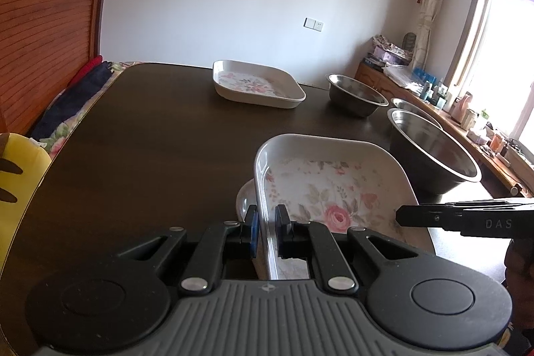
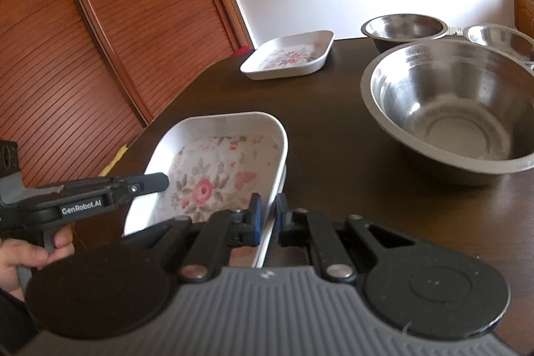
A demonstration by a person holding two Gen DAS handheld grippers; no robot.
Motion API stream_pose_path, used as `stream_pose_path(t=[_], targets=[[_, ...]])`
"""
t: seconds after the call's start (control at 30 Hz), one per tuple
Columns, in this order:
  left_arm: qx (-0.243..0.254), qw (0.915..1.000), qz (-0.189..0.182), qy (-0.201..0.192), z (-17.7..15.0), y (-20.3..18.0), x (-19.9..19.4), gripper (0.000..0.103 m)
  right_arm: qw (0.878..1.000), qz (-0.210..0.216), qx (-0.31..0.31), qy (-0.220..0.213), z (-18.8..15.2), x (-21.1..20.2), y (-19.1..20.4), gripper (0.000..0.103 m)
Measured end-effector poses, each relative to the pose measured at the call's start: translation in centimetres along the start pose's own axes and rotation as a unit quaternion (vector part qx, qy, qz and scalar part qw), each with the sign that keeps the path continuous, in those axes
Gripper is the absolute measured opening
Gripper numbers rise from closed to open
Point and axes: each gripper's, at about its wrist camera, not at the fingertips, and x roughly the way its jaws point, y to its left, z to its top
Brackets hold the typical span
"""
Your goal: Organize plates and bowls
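Your left gripper (image 1: 267, 227) and right gripper (image 2: 267, 216) each pinch opposite side rims of the near floral plate (image 1: 320, 189), which sits atop another plate on the dark table (image 1: 150, 139). Just right stands the large steel bowl (image 2: 460, 109); two smaller steel bowls (image 2: 405, 25) and a second floral plate (image 2: 290, 55) lie farther back.

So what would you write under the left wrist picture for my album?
Left tool pinches the rim of a flowery plate above a dark table, with steel bowls beside it.
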Motion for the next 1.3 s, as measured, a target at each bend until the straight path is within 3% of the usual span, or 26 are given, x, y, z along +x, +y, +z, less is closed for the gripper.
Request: stream_pose_path(t=[0.6,0.9,1.3], targets=[[-0.005,1.0,-0.002,-0.008,-0.5,0.4,-1.1,0.037,0.999,-0.009,-0.022,-0.028,0.4,-0.1,-0.4,0.011],[0.017,0.9998,-0.001,-0.008,-0.8,0.1,-1.1,0.038,0.999,-0.013,-0.039,-0.025,0.4,1.1,0.1,0.01],[0.036,0.9993,-0.008,0.009,0.5,-0.7,1.5,0.038,0.998,-0.038,-0.021,-0.04,0.4,0.4,-0.8,0.009]])
